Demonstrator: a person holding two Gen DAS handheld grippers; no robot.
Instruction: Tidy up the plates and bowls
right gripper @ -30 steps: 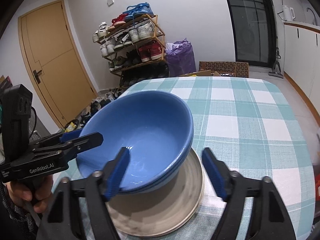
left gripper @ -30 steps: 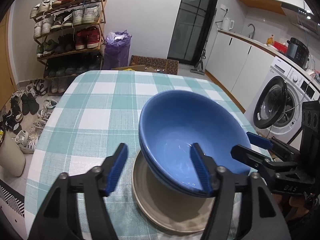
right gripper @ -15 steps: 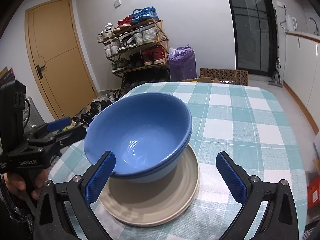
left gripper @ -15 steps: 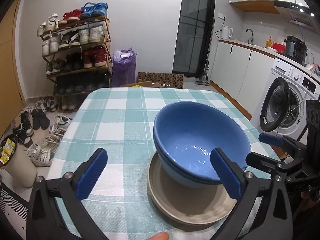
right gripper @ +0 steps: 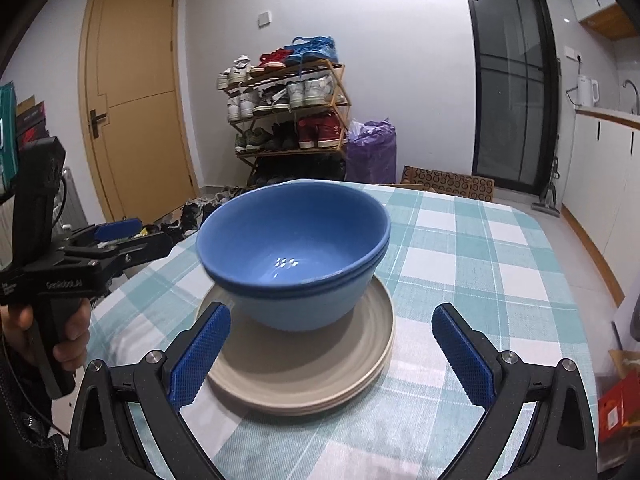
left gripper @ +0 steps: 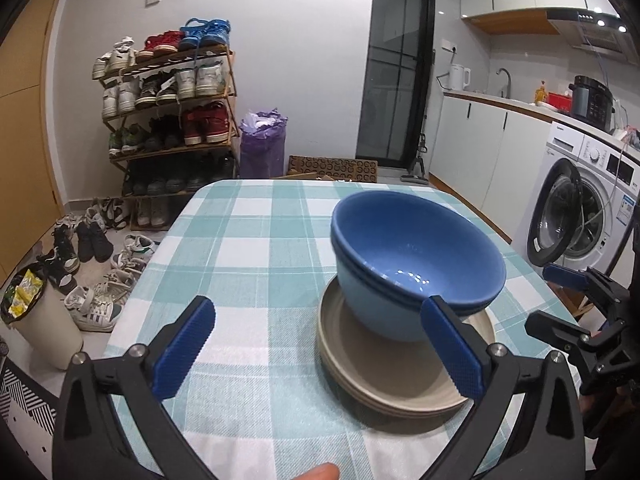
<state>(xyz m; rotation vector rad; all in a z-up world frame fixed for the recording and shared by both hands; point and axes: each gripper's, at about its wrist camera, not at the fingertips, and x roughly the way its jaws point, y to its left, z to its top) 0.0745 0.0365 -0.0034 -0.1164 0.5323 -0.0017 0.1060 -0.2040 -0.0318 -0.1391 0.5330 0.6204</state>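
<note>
Two nested glossy blue ceramic bowls (left gripper: pixel 416 256) (right gripper: pixel 296 248) are seen stacked on a pile of round beige plates (left gripper: pixel 396 372) (right gripper: pixel 308 364) near the right edge of the teal-checked worktop (left gripper: pixel 248 248). Left gripper (left gripper: pixel 320 352) and right gripper (right gripper: pixel 332 352) are held with jaws wide apart, nothing clamped.

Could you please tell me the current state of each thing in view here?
Bowls: two nested, upright, on the plates.
Plates: stacked on the table.
Left gripper: open, holding nothing.
Right gripper: open, holding nothing.
Washer door: open.
Yellow door: shut.
</note>
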